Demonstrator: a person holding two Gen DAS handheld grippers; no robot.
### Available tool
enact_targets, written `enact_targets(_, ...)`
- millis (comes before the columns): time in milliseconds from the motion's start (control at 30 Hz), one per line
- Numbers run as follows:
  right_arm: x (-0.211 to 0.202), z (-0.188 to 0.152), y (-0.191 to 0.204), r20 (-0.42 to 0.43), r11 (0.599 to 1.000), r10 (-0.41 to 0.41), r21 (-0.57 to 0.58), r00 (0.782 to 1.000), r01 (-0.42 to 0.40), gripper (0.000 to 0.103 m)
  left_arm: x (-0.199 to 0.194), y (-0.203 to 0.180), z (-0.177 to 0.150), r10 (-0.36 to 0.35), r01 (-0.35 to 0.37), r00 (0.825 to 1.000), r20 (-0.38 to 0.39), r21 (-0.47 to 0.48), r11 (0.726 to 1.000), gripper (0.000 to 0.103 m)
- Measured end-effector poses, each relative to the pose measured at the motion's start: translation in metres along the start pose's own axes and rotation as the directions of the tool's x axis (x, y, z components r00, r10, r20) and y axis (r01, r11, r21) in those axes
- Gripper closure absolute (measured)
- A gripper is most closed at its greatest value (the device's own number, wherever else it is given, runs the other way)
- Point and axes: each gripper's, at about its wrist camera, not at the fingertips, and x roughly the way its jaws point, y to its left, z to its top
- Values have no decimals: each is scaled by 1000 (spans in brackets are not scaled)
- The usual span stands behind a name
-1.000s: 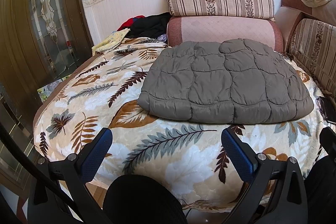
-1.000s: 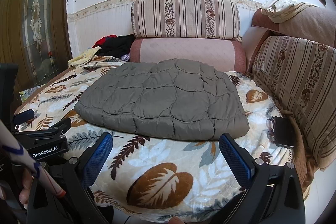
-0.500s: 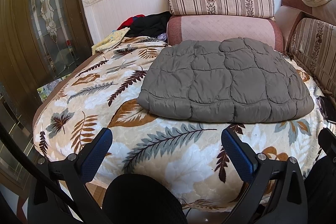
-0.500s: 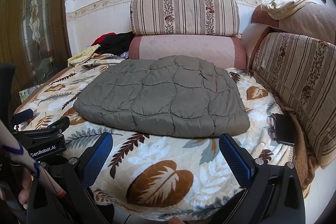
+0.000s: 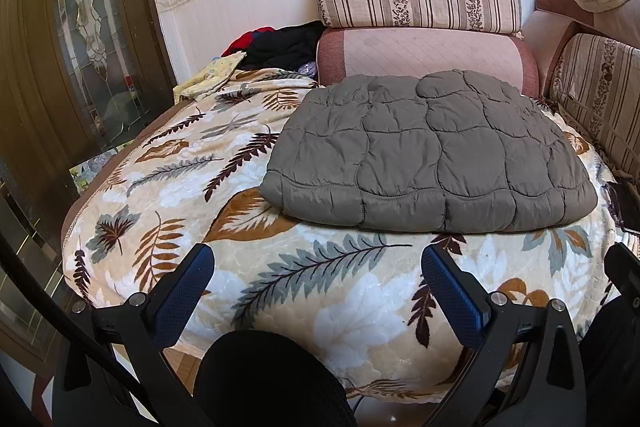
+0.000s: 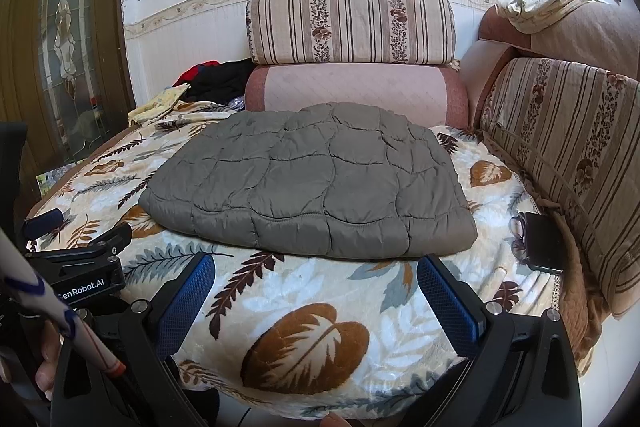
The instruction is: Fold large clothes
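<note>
A grey quilted padded garment point(image 5: 432, 155) lay folded into a flat, puffy rectangle. It rested on the leaf-patterned blanket point(image 5: 200, 195), toward the far right side.

Black right gripper point(image 6: 316, 291) with blue textured pads point(image 6: 184, 301) and silver screws.

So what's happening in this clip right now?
A person holds a hand-held gripper in each hand, facing a sofa bed covered by a leaf-print blanket. A grey quilted jacket lies on it, already folded into a compact rectangle. The left hand-held gripper and right hand-held gripper are both open, short of the garment's near edge and touching nothing. A dark phone-like item and glasses lie by the striped cushion at right.
</note>
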Motion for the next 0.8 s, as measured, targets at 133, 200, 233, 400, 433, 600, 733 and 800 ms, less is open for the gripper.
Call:
enact_targets(133,0,0,0,-1,1000,0,0,1000,0,0,0,0,0,-1,1,1000,-1,1,1000,0)
enact_targets(200,1,-1,0,-3,1000,0,2,1000,0,0,0,0,0,0,0,1000,-1,-1,1000,0)
enact_targets(233,1,-1,0,-3,1000,0,3,1000,0,0,0,0,0,-1,1,1000,0,-1,1000,0)
enact_targets(400,1,-2,-1,-5,1000,0,3,1000,0,0,0,0,1,1,-1,1000,0,0,1000,0)
enact_targets(433,1,-2,-1,-4,1000,0,3,1000,0,0,0,0,1,0,0,1000,0,0,1000,0)
enact_targets(600,1,-2,-1,-5,1000,1,4,1000,-1,0,0,1,0,-1,1,1000,-1,0,1000,0)
enact_targets(733,1,-2,-2,-3,1000,0,5,1000,0,0,0,1,0,-1,1,1000,1,1,1000,0)
enact_targets(800,2,-2,-2,-3,1000,-1,6,1000,1,0,0,1,-1,-1,1,1000,0,1,1000,0)
